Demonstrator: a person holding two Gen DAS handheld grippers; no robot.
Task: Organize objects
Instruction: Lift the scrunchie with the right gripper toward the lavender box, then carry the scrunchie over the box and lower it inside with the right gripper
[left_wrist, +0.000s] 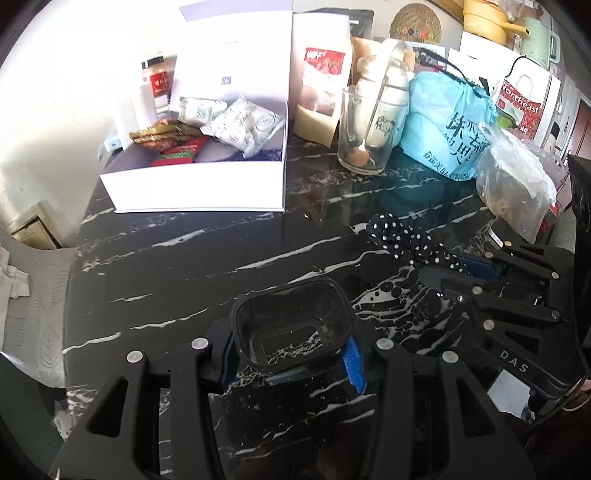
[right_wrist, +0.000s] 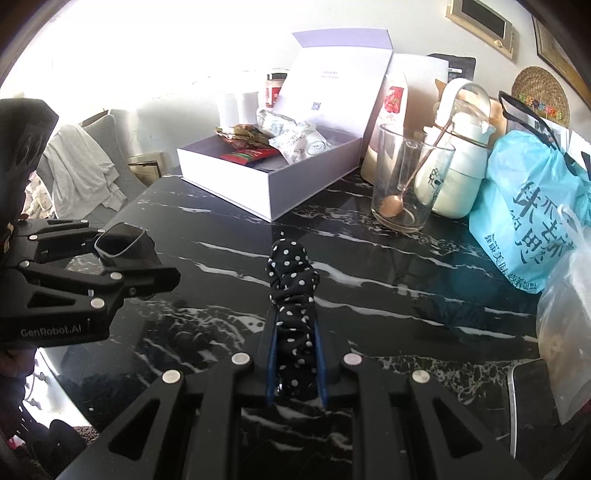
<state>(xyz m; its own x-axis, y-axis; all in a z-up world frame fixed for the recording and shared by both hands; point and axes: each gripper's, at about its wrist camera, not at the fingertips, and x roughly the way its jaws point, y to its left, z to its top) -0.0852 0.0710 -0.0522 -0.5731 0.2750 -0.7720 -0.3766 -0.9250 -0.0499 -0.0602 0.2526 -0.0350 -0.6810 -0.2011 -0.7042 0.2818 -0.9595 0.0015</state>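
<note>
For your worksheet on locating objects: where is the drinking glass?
The glass stands on the table's far side, right of the white box, touching the white bottle behind it.

Left hand-held gripper (left_wrist: 291, 363) part-spread, gripping; right hand-held gripper (right_wrist: 295, 354) apparently clamped.

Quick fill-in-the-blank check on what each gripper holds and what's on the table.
The left gripper holds a small dark ____.
The right gripper is shut on a polka-dot ____.
The spoon stands in a clear ____.
The white box has its lid ____.

Missing words: container; scrunchie; glass; open
</note>
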